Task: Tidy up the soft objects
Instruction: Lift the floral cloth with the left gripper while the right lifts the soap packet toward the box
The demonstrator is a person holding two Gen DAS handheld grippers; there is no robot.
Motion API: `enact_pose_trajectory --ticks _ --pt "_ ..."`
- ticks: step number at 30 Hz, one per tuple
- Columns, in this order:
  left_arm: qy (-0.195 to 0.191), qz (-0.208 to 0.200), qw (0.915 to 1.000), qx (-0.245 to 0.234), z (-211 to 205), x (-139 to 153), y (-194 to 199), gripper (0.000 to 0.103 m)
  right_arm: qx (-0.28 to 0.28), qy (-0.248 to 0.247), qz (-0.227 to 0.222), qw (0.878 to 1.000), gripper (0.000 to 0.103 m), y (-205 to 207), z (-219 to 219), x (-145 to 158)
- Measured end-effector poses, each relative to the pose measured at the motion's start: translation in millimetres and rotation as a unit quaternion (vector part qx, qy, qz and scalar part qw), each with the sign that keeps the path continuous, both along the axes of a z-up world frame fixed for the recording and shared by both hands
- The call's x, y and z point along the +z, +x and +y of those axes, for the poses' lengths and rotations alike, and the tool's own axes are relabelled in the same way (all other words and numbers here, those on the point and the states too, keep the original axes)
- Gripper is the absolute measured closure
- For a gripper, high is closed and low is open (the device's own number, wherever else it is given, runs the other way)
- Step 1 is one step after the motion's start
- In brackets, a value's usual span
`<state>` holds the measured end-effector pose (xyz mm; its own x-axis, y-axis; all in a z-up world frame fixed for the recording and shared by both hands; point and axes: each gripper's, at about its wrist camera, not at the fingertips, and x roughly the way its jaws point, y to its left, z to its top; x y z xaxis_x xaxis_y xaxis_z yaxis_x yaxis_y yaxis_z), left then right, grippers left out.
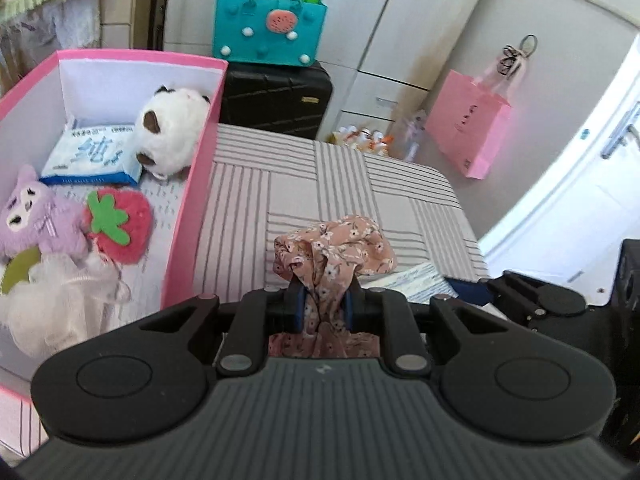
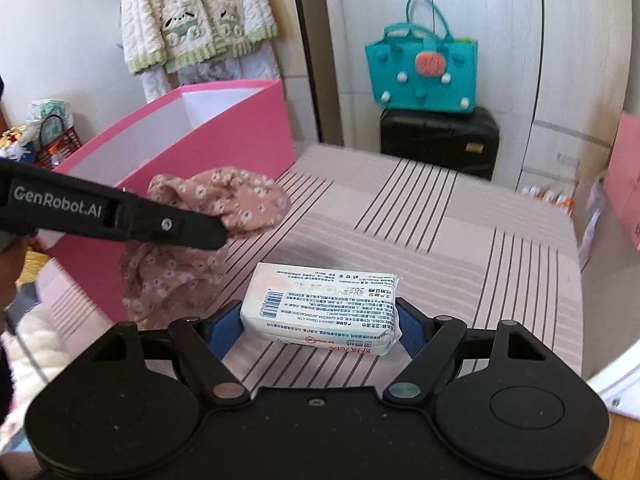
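A: Status? Big stuff first.

B: Bed point(image 2: 460, 240), striped cover, carries everything. Pink box point(image 1: 188, 216) sits at its far left side, open top. Already in it: white plush point(image 1: 172, 128), purple plush point(image 1: 36, 220), strawberry plush point(image 1: 120, 228), a wipes pack point(image 1: 88, 156), a mesh puff point(image 1: 60, 300).

A: Left side?

B: Left gripper point(image 1: 322, 308) is clenched on the floral cloth point(image 1: 336, 248). Cloth bunches above the jaws and hangs below them, lifted clear of the bed. The box wall is just to its left.

A: Right side?

B: Right gripper point(image 2: 316, 328) has its jaws wide, one on each short end of the white tissue pack point(image 2: 320, 304). So the pack's long axis runs jaw to jaw. Looks gripped and lifted off the bed, though I can't confirm pad contact on the left end.

A: What does the next move turn on?

B: The box lies up and left of both loads. Left hand is nearer, its cloth almost at the near wall. Right hand sits behind and to the right, with the left gripper's arm crossing its path to the box.

A: Call?

B: My read: cloth goes over the wall first, left hand clears, then the pack follows. Risk is the trailing cloth snagging on the rim.
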<state>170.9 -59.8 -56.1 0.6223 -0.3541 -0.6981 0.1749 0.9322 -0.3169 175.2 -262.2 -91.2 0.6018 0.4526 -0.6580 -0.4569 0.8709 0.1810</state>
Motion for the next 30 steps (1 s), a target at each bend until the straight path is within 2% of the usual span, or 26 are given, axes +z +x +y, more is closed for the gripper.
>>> enact_pose_trajectory --ticks 5,9,16,19,26,30 --pt "-0.007 0.012 0.9996 -0.026 5.3 6.3 -12.3 0.086 0.013 0.025 0.033 0.999 0.02 -13.5 -10.8 4.4" --pt "-0.009 0.024 0.9985 -0.048 10.1 12.5 -19.6 0.085 0.021 0.023 0.04 0.999 0.02 -26.1 -13.9 12.9" --pt "-0.008 0.035 0.9965 -0.076 19.8 26.4 -35.4 0.085 0.03 0.028 0.035 0.999 0.02 -47.4 -14.9 32.2" --pt "-0.024 0.04 0.9953 -0.085 25.6 34.8 -40.7 0.085 0.034 0.028 0.028 0.999 0.02 -55.6 -14.0 40.9" --pt "-0.045 0.017 0.9938 -0.101 41.3 59.5 -57.6 0.084 0.049 0.021 0.003 0.999 0.02 -77.3 -4.1 59.5" --pt "-0.042 0.004 0.9941 -0.1 57.3 73.5 -65.1 0.084 0.061 0.022 -0.006 0.998 0.02 -83.9 2.5 71.8"
